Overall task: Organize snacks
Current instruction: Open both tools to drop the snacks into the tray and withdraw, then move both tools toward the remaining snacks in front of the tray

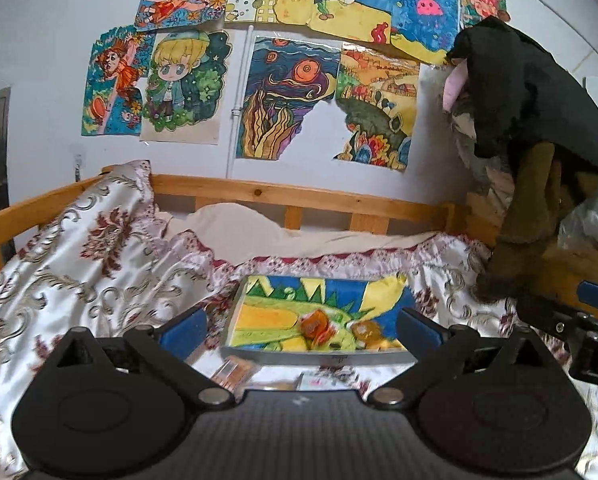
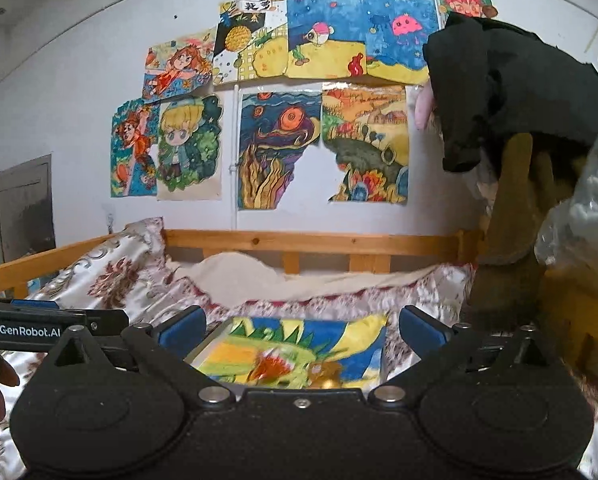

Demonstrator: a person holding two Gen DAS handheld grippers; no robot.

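While both grippers hang above the bed, each wrist view looks down between its blue-padded fingers at a shallow grey tray (image 1: 341, 358) lined with a bright yellow, green and blue drawing.

Left wrist view, left to right: the white satin bedspread with dark red floral print (image 1: 83, 256) covers the bed. The left gripper (image 1: 301, 330) has its fingers spread wide, with nothing between them. A small orange-brown wrapped snack (image 1: 235, 372) lies on the spread just outside the tray's near rim, low between the fingers and nearer the left finger. Inside the tray, an orange crinkled snack wrapper (image 1: 317, 326) and an amber wrapped sweet (image 1: 369, 334) lie side by side, ahead of the fingertips. At far right, part of the right gripper's black body shows.

Right wrist view: the right gripper (image 2: 303, 332) is likewise spread and empty. The tray (image 2: 213, 338) sits between and ahead of its fingers; both wrappers (image 2: 275, 366) (image 2: 325, 372) appear blurred, near the camera's lower centre. A dark garment (image 2: 511, 80) hangs at right.
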